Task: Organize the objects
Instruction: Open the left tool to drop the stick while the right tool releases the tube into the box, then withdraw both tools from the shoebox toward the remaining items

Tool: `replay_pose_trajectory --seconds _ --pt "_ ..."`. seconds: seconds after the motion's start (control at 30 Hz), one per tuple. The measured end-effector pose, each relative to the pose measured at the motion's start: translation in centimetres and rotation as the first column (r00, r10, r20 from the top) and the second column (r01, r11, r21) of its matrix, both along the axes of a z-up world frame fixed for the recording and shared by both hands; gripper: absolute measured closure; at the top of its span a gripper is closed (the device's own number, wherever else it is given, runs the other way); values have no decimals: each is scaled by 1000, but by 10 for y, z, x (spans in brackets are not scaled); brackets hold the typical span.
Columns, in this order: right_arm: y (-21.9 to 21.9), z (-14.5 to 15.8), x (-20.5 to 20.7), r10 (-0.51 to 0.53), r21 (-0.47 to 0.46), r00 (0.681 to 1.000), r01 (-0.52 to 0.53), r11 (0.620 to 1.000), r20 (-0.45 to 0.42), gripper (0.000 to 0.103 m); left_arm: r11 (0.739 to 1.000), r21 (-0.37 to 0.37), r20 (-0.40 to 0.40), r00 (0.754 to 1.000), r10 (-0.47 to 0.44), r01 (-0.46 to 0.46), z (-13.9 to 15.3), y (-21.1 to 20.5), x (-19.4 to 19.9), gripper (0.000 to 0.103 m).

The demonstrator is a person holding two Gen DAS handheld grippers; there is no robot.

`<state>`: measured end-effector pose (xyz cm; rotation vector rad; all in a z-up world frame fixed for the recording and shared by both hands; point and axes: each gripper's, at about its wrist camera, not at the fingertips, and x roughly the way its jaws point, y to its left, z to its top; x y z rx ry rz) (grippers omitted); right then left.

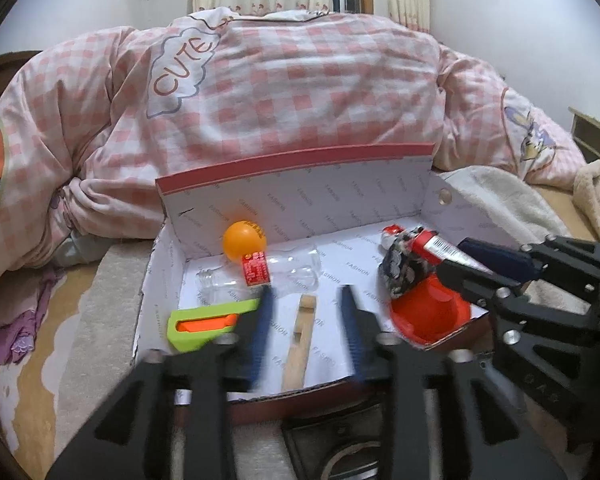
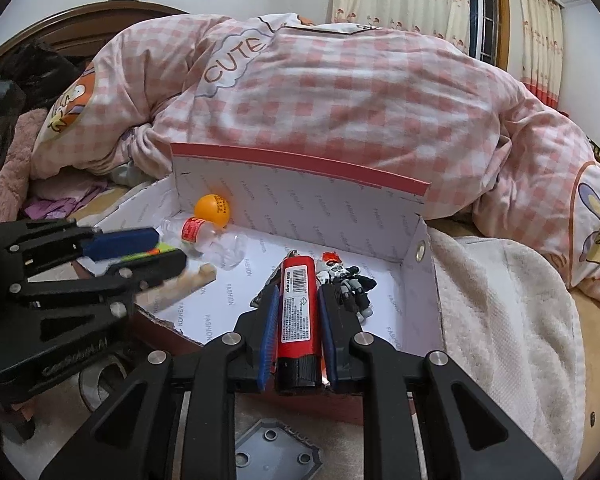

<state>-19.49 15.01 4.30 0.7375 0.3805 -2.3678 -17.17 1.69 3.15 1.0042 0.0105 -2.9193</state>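
Observation:
A red-edged cardboard box [image 1: 300, 164] lined with white paper lies on the bed. In it are an orange ball [image 1: 244, 241], a clear plastic bottle [image 1: 288, 272], a green and orange cutter [image 1: 208, 322], a wooden clip [image 1: 300, 344], an orange cup [image 1: 430, 312] and a patterned pouch [image 1: 404, 272]. My left gripper [image 1: 308, 332] is open and empty, above the wooden clip. My right gripper [image 2: 299, 328] is shut on a red tube [image 2: 299, 312] with a barcode, held over the box's front right part beside a small toy robot [image 2: 352, 280].
A pink checked quilt [image 1: 300, 80] is piled behind the box. A white towel [image 2: 500, 300] lies to the right of it. A grey plastic part [image 2: 276, 452] lies in front of the box. Curtains and a window are at the back.

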Motion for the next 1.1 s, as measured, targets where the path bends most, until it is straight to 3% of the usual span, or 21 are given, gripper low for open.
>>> replay_pose_trajectory --seconds 0.07,0.2,0.27,0.33,0.5,0.87,1.1 --pt "0 0 0 2 -1 1000 -2 1000 1 82 1000 6 -16 1000 6 -5 3 -1 2 45" --pt "1 0 0 -1 -10 1000 1 1000 5 80 1000 16 -21 1000 15 -14 6 -3 2 44" --pt "1 0 -2 -5 -11 1000 5 1000 12 73 1000 22 -16 1000 22 -21 5 -4 1 43" --pt "1 0 -3 -13 -11 1000 13 1000 15 57 999 29 -5 1000 23 -22 3 -5 0 43" --pt "6 1 -6 -30 -32 999 31 999 27 42 999 34 -5 1000 27 -26 2 -7 1 43" --pt "8 2 -3 -31 -32 999 32 999 19 42 999 42 -8 1000 16 -16 5 -7 5 43" --pt "20 11 18 1 -40 999 0 999 33 42 997 69 -27 999 -26 28 16 -7 33 43"
